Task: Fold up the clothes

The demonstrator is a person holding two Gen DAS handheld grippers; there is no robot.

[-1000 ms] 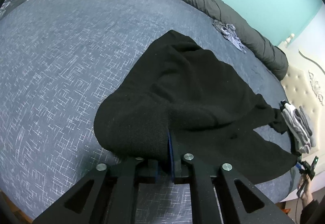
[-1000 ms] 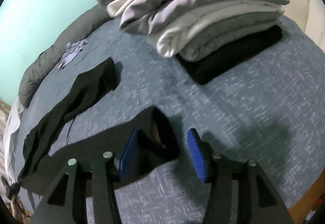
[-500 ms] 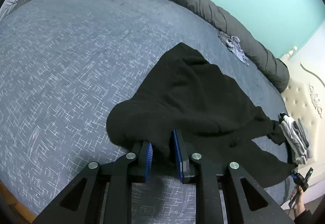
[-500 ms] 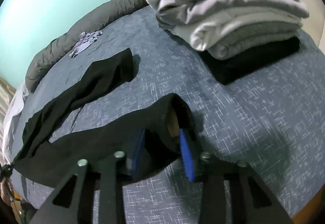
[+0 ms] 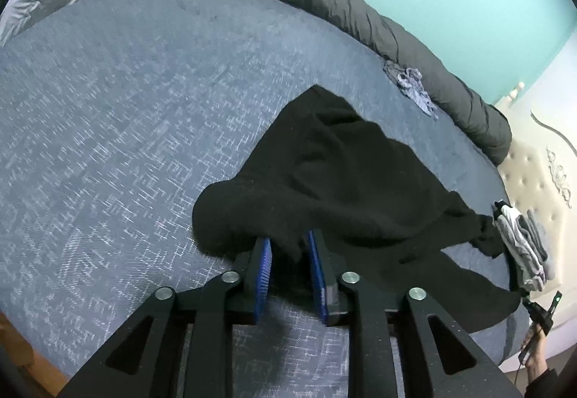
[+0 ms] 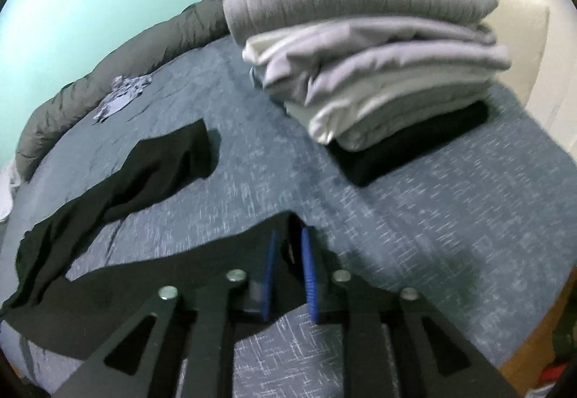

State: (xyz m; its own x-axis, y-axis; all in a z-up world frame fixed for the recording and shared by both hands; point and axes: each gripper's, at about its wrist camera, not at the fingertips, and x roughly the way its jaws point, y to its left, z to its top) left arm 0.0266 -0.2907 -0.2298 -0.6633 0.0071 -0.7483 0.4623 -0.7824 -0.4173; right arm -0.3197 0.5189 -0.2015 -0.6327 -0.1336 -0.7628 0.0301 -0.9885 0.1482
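Note:
A black garment [image 5: 342, 174] lies spread on the blue-grey bed [image 5: 126, 109]. My left gripper [image 5: 288, 239] is at its near bunched edge; its jaws are opening, a fold of black cloth sits loose between the blue pads. In the right wrist view the same garment's sleeve [image 6: 144, 174] trails off to the left. My right gripper [image 6: 289, 232] pinches another black edge, raised a little off the bed; its jaws are opening slightly and cloth still fills the gap.
A stack of folded clothes [image 6: 378, 73] stands by the cream headboard [image 5: 537, 174]. A rolled dark grey duvet [image 5: 360, 12] runs along the teal wall, with a small crumpled grey cloth [image 5: 411, 88] beside it. The bed's wooden edge [image 6: 541, 326] is close at right.
The left jaws went from clamped on the black cloth to parted. The right jaws came together on the garment's edge and lifted it. Both hands rose a little.

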